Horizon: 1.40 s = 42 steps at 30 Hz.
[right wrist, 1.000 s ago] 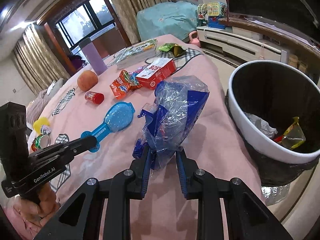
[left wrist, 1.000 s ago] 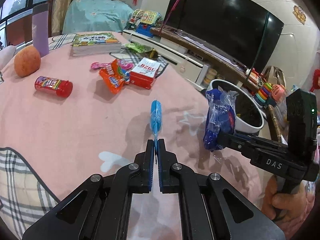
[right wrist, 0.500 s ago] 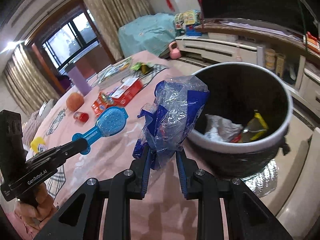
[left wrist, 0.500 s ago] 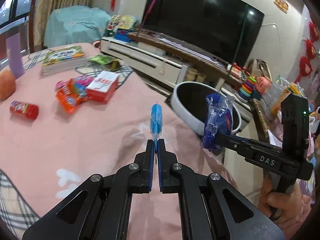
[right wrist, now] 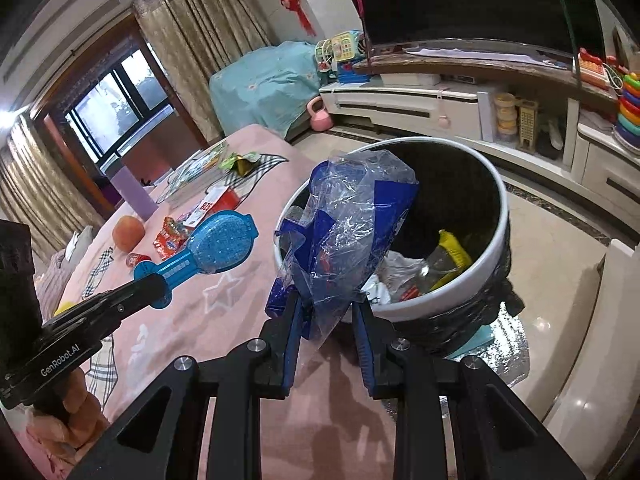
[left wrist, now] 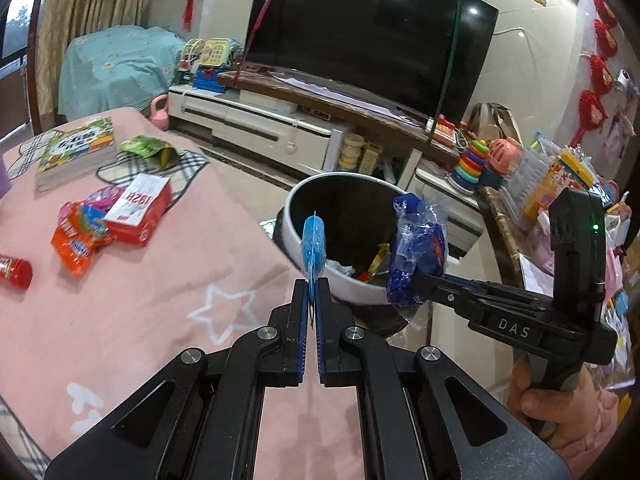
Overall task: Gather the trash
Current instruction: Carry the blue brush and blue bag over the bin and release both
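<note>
Blue plastic bag (right wrist: pixel 344 236): crumpled clear and blue film, thin and crinkly, pinched at its lower end by the right claw (right wrist: pixel 326 312); it stands up from the fingers, in front of the near rim of the bin
Blue brush (right wrist: pixel 218 246): hard plastic, oval studded head on a flat handle, gripped by the handle in the left claw (left wrist: pixel 312 294), whose fingers are nearly together on it; seen edge-on in the left view, its head reaches just ahead of that claw toward the bin
Trash bin (right wrist: pixel 494 264): round, white rim, black liner, directly ahead of both claws and below them; it already holds a yellow wrapper (right wrist: pixel 452 248) and pale crumpled paper
Progress: by my judgement partway; two items are lifted and close to the opening, neither released yet
Left to do: on the pink cloth-covered counter (left wrist: pixel 132 304), left of the left claw, lie an orange snack packet (left wrist: pixel 78 242), a red and white carton (left wrist: pixel 140 208), a red can (left wrist: pixel 12 272) and a green wrapper (left wrist: pixel 148 150); a book (left wrist: pixel 76 152) lies there too, likely not trash
Counter surface: soft, fuzzy, white star print
</note>
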Each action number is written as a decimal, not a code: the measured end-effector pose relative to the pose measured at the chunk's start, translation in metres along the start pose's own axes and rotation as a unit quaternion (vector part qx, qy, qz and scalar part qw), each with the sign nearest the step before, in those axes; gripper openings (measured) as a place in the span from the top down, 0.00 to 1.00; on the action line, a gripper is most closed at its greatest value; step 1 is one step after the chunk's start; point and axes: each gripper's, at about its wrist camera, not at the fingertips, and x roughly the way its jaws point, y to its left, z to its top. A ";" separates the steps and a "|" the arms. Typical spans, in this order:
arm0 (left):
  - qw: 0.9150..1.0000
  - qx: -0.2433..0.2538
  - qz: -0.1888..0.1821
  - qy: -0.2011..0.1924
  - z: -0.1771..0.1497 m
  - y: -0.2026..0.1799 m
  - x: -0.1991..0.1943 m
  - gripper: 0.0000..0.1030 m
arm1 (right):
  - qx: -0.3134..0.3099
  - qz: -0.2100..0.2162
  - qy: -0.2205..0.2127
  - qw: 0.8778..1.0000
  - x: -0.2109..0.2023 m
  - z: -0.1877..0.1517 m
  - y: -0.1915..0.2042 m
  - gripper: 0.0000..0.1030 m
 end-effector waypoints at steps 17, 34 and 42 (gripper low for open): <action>1.000 0.021 -0.007 0.012 0.019 -0.026 0.032 0.97 | 0.005 -0.015 -0.002 1.000 0.002 0.021 -0.028 0.75; 0.999 0.030 -0.003 0.029 0.026 -0.040 0.059 0.97 | 0.000 -0.025 0.027 0.999 0.022 0.035 -0.043 0.75; 0.999 0.026 -0.002 0.040 0.027 -0.040 0.068 0.97 | 0.001 -0.023 0.034 0.999 0.029 0.038 -0.048 0.73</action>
